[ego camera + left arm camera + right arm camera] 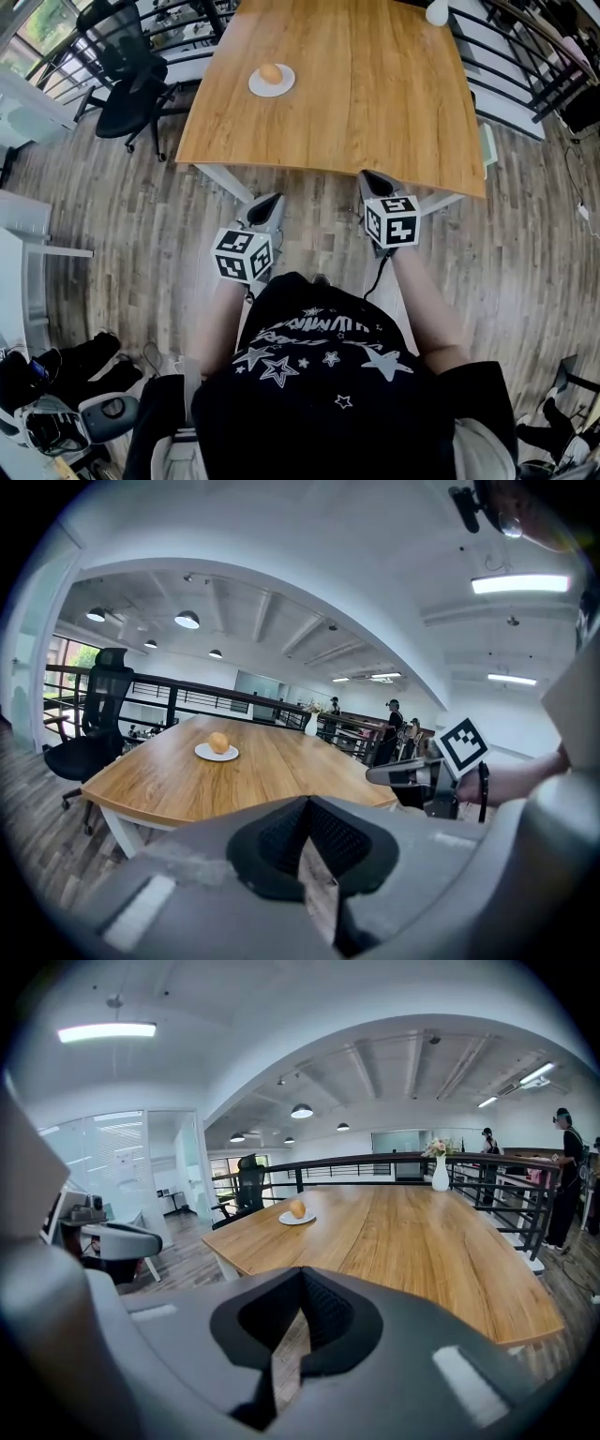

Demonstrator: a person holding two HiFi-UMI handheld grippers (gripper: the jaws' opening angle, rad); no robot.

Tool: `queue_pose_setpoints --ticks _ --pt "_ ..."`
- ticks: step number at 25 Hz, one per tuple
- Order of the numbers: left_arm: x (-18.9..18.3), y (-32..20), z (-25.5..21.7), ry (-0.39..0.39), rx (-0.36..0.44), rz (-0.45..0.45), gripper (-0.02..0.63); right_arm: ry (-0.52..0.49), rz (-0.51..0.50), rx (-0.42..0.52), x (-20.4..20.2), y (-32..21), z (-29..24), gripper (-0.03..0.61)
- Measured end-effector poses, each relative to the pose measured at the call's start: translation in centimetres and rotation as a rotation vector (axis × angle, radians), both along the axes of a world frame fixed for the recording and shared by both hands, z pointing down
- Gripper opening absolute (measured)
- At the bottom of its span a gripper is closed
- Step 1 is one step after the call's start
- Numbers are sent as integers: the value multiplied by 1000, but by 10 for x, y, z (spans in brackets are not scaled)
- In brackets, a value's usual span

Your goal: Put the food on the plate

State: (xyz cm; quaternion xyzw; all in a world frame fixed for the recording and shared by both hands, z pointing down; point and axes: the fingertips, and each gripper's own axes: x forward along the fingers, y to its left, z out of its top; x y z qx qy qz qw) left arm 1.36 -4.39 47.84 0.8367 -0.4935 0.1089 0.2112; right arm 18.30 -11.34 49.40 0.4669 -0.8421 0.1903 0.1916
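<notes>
A round orange piece of food [271, 72] lies on a small white plate [255, 87] toward the far left of the wooden table [375, 103]. Both grippers hang before the table's near edge, well short of the plate. My left gripper [266, 204] is shut with nothing in it. My right gripper [373, 180] is likewise shut and empty. The left gripper view has the food [218, 742] on the plate [204, 754] far ahead, and the right gripper [398, 774] off to the side. In the right gripper view the food [297, 1208] rests on the plate [287, 1221].
A black office chair [131, 84] stands left of the table. A white vase [441, 1174] stands at the table's far end. A railing [525, 84] runs along the right side, and people stand beyond it [390, 726]. Bags and gear [56, 394] lie on the floor at lower left.
</notes>
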Motion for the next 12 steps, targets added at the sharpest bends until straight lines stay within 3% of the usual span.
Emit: queue_pose_setpoints --ticks 5,12 --pt "-7 3 1 -32 8 13 2 -5 6 -5 -3 4 5 2" --pt "-32 28 6 -11 -5 -9 2 13 18 10 -20 14 3 2"
